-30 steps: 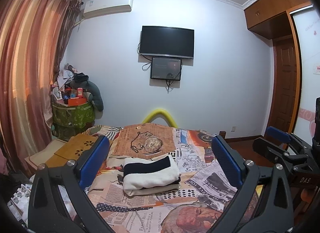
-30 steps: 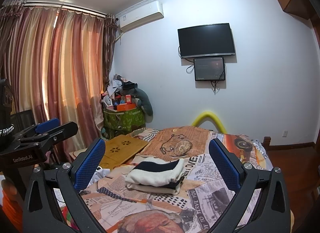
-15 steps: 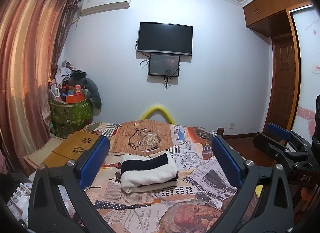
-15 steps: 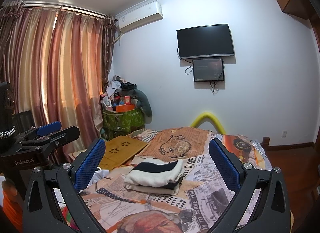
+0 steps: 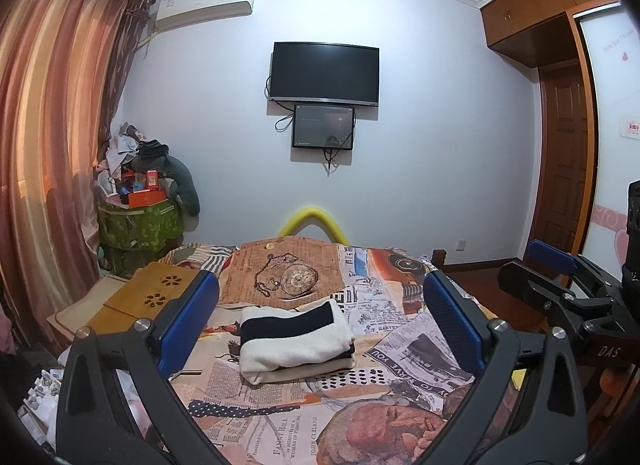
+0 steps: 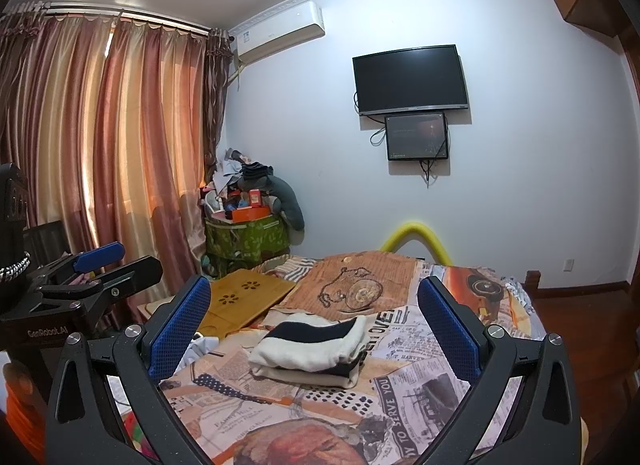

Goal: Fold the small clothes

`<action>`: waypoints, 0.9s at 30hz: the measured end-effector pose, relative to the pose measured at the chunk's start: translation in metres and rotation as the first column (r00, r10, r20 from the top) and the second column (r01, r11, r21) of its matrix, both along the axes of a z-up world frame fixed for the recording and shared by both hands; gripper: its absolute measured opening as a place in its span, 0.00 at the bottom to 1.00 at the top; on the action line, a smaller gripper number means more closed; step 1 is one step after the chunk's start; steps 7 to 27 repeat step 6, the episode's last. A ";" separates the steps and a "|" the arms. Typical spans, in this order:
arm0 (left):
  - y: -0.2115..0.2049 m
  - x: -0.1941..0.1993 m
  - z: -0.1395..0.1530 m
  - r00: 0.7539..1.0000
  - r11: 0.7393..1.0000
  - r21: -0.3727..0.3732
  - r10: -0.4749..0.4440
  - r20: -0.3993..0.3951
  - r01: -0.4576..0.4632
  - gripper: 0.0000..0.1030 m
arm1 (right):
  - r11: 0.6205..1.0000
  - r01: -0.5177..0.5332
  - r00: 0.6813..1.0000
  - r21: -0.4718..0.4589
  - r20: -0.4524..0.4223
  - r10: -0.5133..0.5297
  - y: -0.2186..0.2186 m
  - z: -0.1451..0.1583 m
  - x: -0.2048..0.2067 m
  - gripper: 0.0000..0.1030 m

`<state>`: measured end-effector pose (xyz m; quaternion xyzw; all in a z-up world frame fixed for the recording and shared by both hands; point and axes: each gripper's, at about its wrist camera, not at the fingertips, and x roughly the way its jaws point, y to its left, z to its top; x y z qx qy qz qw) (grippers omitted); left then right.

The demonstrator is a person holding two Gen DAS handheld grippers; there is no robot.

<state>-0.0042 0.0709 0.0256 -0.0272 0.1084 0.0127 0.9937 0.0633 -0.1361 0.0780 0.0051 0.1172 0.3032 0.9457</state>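
A folded white garment with a black stripe [image 5: 294, 339] [image 6: 310, 349] lies in a small stack on the bed's newspaper-print cover [image 5: 420, 345] [image 6: 420, 369]. My left gripper [image 5: 320, 321] is held above the near end of the bed, open, with nothing between its blue pads; the stack lies beyond them. My right gripper [image 6: 314, 323] is also open and holds nothing, with the stack ahead of it. Each view shows the other gripper at its edge: the right gripper [image 5: 560, 285] and the left gripper [image 6: 104, 265].
A wooden lap tray [image 5: 148, 297] [image 6: 244, 299] rests at the bed's left edge. A green box piled with clutter [image 5: 138, 221] [image 6: 248, 233] stands by the curtains [image 6: 100, 153]. A yellow foam arch [image 5: 312, 219], a wall television [image 5: 324, 73] and a wooden door [image 5: 564, 169] lie beyond.
Both grippers have tilted slightly upward, so the bed and the folded stack sit a little lower in each view. Both stay open and the stack has not moved.
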 end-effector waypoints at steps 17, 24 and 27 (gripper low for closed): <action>0.006 0.004 -0.003 1.000 1.000 -0.024 0.013 -0.019 -0.013 1.00 | 1.000 -0.001 1.000 -0.003 -0.009 0.001 0.002 -0.001 0.002 1.00; 0.006 0.004 -0.003 1.000 1.000 -0.024 0.013 -0.019 -0.013 1.00 | 1.000 -0.001 1.000 -0.003 -0.009 0.001 0.002 -0.001 0.002 1.00; 0.006 0.004 -0.003 1.000 1.000 -0.024 0.013 -0.019 -0.013 1.00 | 1.000 -0.001 1.000 -0.003 -0.009 0.001 0.002 -0.001 0.002 1.00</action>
